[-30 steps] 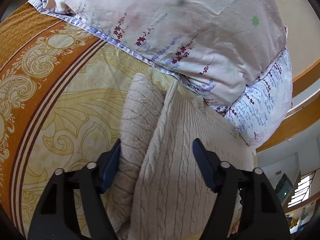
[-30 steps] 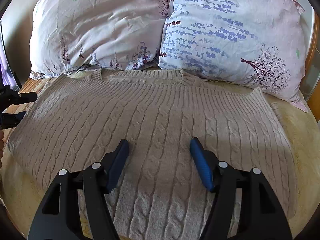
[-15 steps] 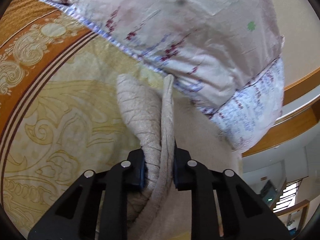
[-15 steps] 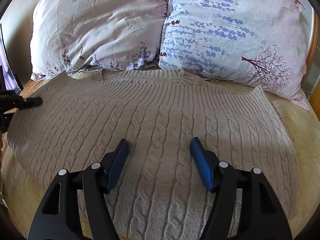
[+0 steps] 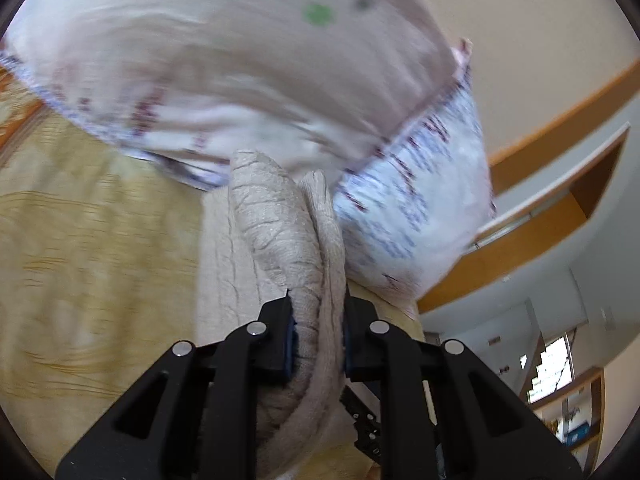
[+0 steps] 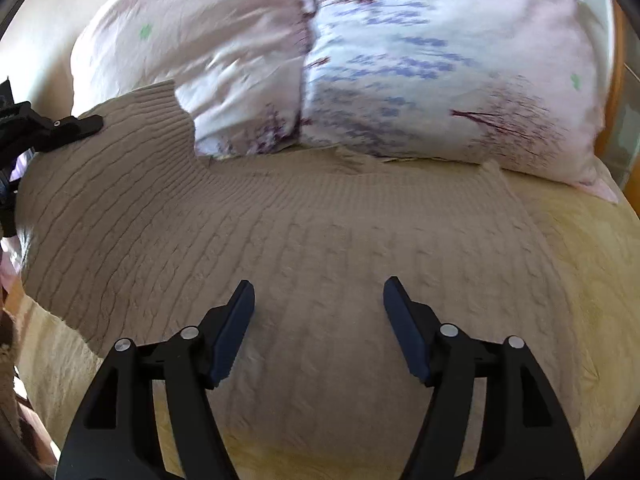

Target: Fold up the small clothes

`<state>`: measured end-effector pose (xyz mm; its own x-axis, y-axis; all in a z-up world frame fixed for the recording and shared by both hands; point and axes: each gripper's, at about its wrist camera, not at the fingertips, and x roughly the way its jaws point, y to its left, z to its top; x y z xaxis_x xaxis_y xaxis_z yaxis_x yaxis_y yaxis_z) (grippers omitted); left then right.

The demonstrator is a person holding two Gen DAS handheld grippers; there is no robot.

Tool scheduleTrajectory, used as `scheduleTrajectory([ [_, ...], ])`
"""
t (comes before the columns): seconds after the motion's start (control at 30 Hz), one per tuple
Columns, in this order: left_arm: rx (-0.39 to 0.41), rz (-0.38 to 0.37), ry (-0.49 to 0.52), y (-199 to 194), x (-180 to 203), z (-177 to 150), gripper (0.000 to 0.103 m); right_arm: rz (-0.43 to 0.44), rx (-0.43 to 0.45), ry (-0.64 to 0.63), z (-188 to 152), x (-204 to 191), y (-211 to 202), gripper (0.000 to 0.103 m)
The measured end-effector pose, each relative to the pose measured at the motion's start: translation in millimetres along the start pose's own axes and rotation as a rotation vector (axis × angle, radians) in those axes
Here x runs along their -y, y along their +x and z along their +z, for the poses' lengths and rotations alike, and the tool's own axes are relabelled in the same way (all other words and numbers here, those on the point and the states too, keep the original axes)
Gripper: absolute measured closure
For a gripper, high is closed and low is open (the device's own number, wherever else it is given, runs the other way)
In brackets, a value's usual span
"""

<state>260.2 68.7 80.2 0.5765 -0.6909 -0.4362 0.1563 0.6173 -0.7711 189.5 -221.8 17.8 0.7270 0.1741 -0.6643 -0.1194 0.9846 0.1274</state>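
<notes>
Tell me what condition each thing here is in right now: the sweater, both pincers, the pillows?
Sweater: spread on the bed, its left edge raised and bunched.
Left gripper: shut on that bunched edge.
Right gripper: open, above the sweater, holding nothing.
Pink pillow: propped at the head of the bed, wrinkled.
Blue-flowered pillow: beside the pink one, touching it.
Bedspread: lying under the sweater.

Obstacles: two pillows (image 6: 340,60) at 12 o'clock, touching sweater (image 6: 320,240) | free: bedspread (image 6: 592,260) at 3 o'clock
</notes>
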Motion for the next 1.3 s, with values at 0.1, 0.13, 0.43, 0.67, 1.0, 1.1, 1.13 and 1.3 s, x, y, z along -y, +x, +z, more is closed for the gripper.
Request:
scheduleTrajectory([
  [0.1, -0.037, -0.028, 0.024, 22, 24, -8, 0.087, 0.002, 0.028, 0.060, -2, 24, -12, 0.030],
  [0.13, -0.046, -0.035, 0.030, 28, 29, -10, 0.087, 0.001, 0.036, 0.077, -4, 31, -16, 0.030],
  [0.43, -0.212, -0.018, 0.098, 113, 65, -60, 0.084, -0.020, 0.078, 0.253, -12, 92, -45, 0.030],
  [0.67, -0.291, -0.173, 0.114, 107, 73, -74, 0.043, 0.106, 0.078, 0.358, -7, 120, -61, 0.030],
  [1.0, -0.088, 0.196, 0.171, 40, 18, -57, 0.029, 0.518, -0.167, 0.530, 18, 110, -12, 0.030],
  [1.1, -0.145, 0.199, 0.152, 50, 6, -60, 0.029, 0.516, -0.213, 0.514, 22, 99, 2, 0.030],
  [1.13, -0.160, 0.196, 0.154, 58, 7, -62, 0.029, 0.529, -0.229, 0.510, 21, 97, 5, 0.031],
  [1.3, -0.229, 0.162, 0.145, 74, 5, -71, 0.029, 0.554, -0.307, 0.461, 24, 81, 24, 0.048],
])
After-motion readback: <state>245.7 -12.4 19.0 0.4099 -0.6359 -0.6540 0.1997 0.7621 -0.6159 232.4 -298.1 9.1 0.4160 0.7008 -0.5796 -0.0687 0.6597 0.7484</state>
